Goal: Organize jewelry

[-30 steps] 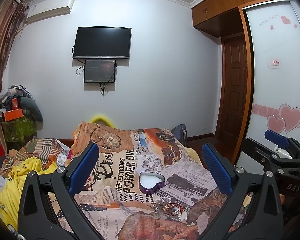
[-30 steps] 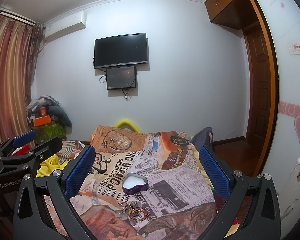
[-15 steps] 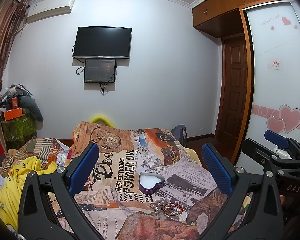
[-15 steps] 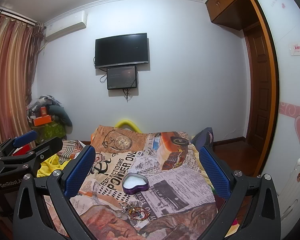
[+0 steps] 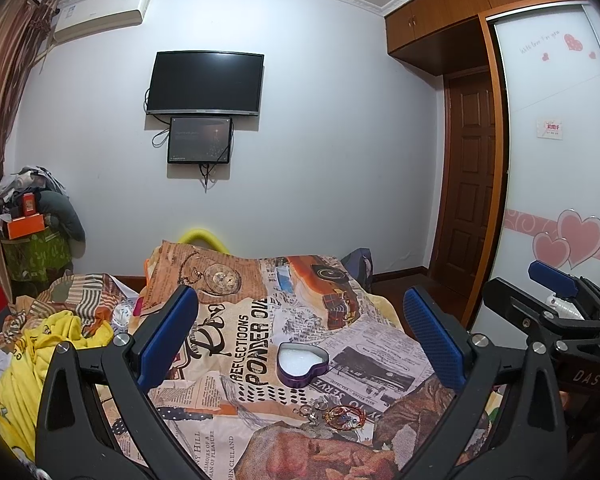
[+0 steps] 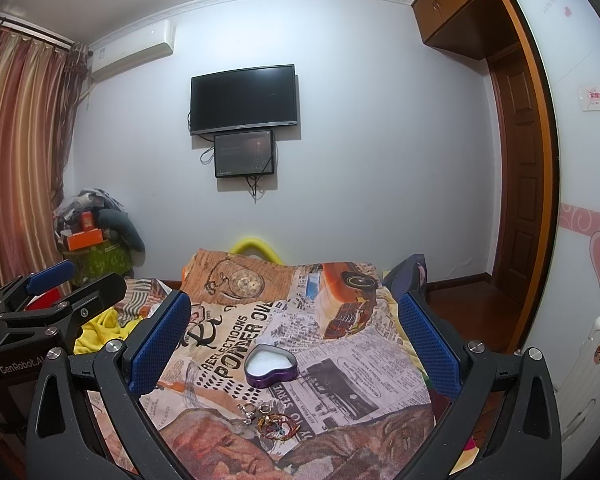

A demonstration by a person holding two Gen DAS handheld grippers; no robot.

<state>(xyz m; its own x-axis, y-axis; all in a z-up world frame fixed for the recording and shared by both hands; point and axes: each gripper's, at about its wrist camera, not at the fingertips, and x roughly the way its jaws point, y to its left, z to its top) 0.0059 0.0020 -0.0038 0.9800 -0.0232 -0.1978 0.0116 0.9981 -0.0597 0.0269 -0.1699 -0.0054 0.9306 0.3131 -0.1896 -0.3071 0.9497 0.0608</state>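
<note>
A purple heart-shaped tin with a white lining lies open on the printed bedspread; it also shows in the right wrist view. Just in front of it lies a small pile of jewelry: a red and gold bracelet and silver rings. My left gripper is open and empty, held above the bed, short of the tin. My right gripper is open and empty too, beside it. Each gripper shows at the edge of the other's view.
The bedspread covers the bed. Yellow cloth and piled clothes lie at the left. A wardrobe door with hearts stands at the right, a white suitcase by it. A TV hangs on the far wall.
</note>
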